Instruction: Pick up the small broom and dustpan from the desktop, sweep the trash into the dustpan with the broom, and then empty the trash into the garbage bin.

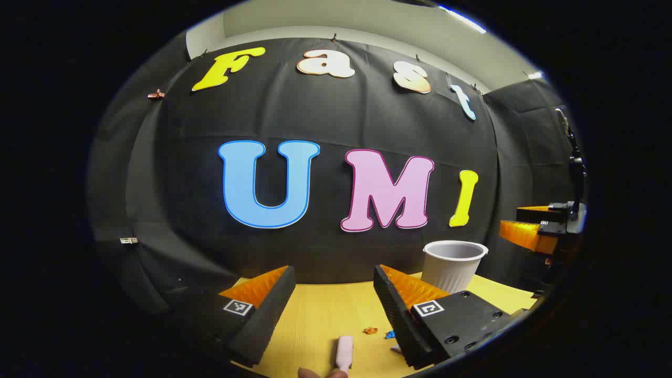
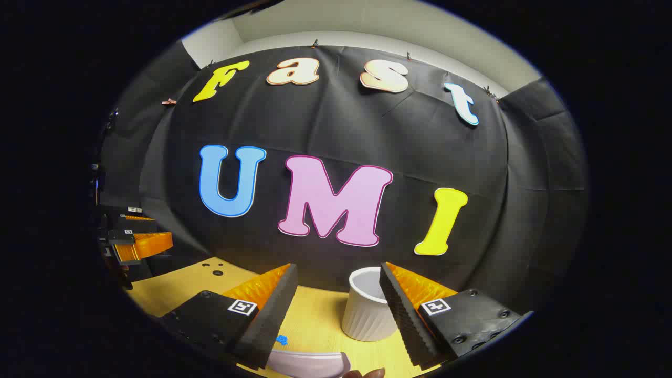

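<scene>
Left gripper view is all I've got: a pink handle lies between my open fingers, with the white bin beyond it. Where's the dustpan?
Observer: In the right gripper view a pale curved piece, probably the dustpan, lies on the table just below the right gripper. That gripper's jaws stand open and empty.
Operator: Is there any trash near it?
Observer: A blue scrap lies on the table just beyond its edge.
Operator: And how does the bin look from that side?
Observer: The white bin stands upright straight ahead of the right gripper, which partly hides it.
</scene>
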Motion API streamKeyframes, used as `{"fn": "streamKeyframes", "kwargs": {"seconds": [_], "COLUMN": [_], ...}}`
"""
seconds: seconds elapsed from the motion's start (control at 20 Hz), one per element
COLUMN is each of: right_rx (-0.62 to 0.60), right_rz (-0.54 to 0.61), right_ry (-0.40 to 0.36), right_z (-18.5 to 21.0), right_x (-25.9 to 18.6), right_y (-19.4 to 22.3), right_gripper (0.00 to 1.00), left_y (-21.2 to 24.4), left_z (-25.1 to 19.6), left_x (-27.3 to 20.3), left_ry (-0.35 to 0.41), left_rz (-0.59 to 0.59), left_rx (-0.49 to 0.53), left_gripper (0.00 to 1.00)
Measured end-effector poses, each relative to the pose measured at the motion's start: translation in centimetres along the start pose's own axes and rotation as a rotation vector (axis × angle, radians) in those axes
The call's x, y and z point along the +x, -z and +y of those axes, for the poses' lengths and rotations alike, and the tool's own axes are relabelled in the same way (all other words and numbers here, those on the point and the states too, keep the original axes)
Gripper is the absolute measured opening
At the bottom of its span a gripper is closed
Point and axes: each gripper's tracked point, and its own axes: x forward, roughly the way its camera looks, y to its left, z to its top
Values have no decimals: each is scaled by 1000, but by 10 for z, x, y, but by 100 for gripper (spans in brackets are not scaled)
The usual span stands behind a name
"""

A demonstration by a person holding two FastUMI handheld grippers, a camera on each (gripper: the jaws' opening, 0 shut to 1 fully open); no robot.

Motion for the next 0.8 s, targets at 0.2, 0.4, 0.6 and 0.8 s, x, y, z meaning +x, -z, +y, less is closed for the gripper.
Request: {"fn": "streamKeyframes", "kwargs": {"seconds": [0.2,0.4,0.6,0.8], "right_rx": [12,14,6,-2], "right_rz": [6,25,36,63], "right_ry": [0,-9,-22,-59], "right_z": [0,1,5,14], "right_x": [-2,-6,-9,-14], "right_y": [2,7,10,21], "right_gripper": [97,97,97,97], "left_y": [-1,1,3,7], "left_z": [-2,-4,-4,-5], "left_x": [-1,-4,-5,-7], "left_ry": [7,10,8,10], "left_rz": [-4,-3,-8,3], "left_rx": [6,9,1,1], "left_gripper": [95,95,95,95]}}
